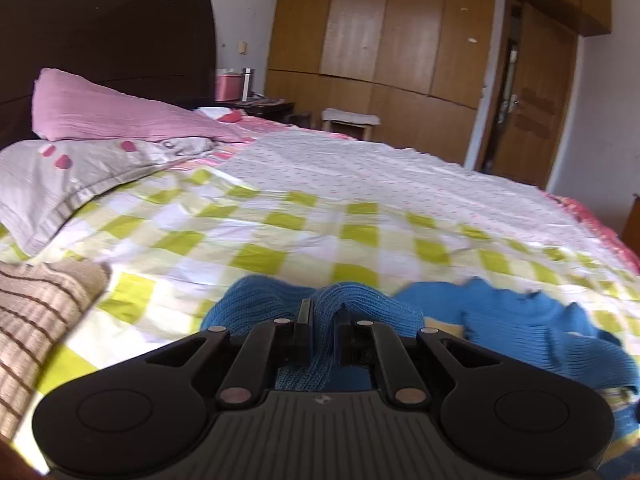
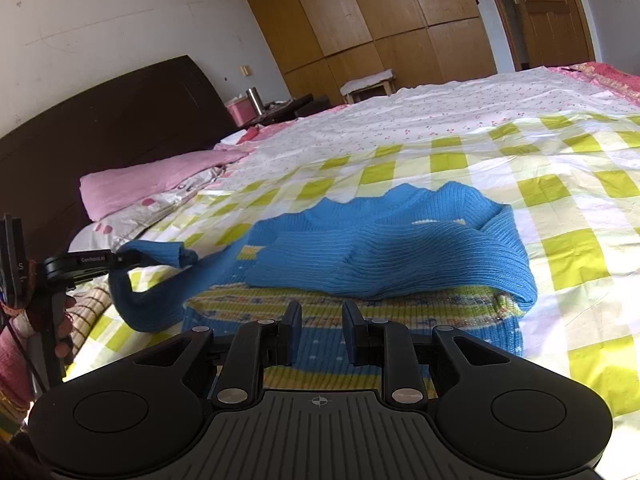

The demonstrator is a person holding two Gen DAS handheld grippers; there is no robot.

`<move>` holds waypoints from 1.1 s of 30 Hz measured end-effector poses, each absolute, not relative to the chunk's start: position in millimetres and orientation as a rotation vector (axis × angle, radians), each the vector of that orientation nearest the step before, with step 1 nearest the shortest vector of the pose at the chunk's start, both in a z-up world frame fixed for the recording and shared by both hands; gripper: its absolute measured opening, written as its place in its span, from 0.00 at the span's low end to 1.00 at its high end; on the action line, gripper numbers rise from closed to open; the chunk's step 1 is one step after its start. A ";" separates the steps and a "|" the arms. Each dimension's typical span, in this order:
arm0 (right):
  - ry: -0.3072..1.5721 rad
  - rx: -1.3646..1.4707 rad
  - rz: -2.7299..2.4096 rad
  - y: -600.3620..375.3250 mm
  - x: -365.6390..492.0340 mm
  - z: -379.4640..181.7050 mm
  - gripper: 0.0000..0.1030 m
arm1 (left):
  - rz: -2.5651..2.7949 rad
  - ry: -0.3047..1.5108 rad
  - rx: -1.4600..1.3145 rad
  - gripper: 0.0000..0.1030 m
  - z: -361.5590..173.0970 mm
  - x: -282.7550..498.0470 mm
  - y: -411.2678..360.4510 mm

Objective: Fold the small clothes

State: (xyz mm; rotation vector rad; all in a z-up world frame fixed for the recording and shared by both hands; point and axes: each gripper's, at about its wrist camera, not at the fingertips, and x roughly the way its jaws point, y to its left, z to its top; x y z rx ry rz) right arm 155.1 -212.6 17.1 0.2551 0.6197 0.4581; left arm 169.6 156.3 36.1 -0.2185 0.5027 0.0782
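Two grippers work over a blue knitted sweater [image 2: 384,248] that lies crumpled on the bed's green-checked cover [image 2: 568,184]. The left gripper [image 1: 325,320] is clenched on a bunched sleeve [image 1: 332,300] of it, and in the right wrist view that sleeve [image 2: 156,280] hangs lifted off the cover at the sweater's left side. The right gripper [image 2: 322,320] hovers released, jaws apart, just above the sweater's patterned hem [image 2: 360,308], beside a striped brown cloth [image 1: 36,312].
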 end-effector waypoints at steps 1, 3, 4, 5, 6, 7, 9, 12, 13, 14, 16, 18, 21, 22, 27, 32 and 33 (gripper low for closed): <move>0.625 0.266 0.473 -210.6 155.2 18.1 0.23 | 0.042 0.503 -0.232 0.15 37.8 166.1 147.9; 0.645 0.297 0.504 -205.3 157.5 18.5 0.23 | -0.025 0.509 -0.247 0.15 38.7 159.0 128.4; 0.660 0.320 0.526 -201.2 159.5 17.8 0.23 | -0.060 0.519 -0.253 0.15 37.4 156.0 118.7; 0.674 0.340 0.545 -196.6 161.3 17.0 0.23 | -0.096 0.532 -0.251 0.15 34.8 152.6 108.0; 0.687 0.357 0.561 -193.1 163.0 15.9 0.23 | -0.115 0.539 -0.241 0.15 32.6 150.3 100.8; 0.709 0.381 0.585 -187.6 164.9 13.9 0.24 | -0.133 0.543 -0.220 0.15 29.9 146.3 92.0; 0.745 0.429 0.622 -180.3 167.3 9.2 0.30 | -0.152 0.551 -0.187 0.15 24.8 140.8 81.4; 0.792 0.481 0.655 -170.7 169.0 0.6 0.32 | -0.168 0.563 -0.212 0.15 18.0 136.7 81.6; 0.806 0.501 0.659 -167.9 170.0 -2.7 0.32 | -0.170 0.565 -0.221 0.15 16.3 136.1 82.9; 0.820 0.526 0.662 -165.9 171.5 -6.3 0.32 | -0.171 0.568 -0.232 0.15 14.3 135.3 84.5; 0.858 0.606 0.671 -163.4 176.1 -15.5 0.33 | -0.177 0.570 -0.242 0.15 13.2 134.2 86.8; 0.879 0.682 0.675 -161.4 180.7 -22.3 0.34 | -0.184 0.563 -0.236 0.15 12.9 132.8 87.8; 0.888 0.793 0.667 -159.8 188.4 -29.0 0.41 | -0.194 0.555 -0.230 0.15 13.5 130.7 89.0; 0.887 0.826 0.663 -158.8 192.2 -30.7 0.43 | -0.199 0.554 -0.230 0.15 13.5 130.2 89.2; 0.891 0.897 0.647 -150.5 206.5 -35.4 0.49 | -0.227 0.556 -0.224 0.15 13.3 127.7 87.1; 0.892 0.918 0.588 -145.7 213.3 -37.9 0.26 | -0.237 0.561 -0.217 0.15 12.6 126.0 86.0; 0.897 0.920 0.571 -146.8 214.9 -38.0 0.16 | -0.238 0.560 -0.218 0.15 12.6 126.1 86.7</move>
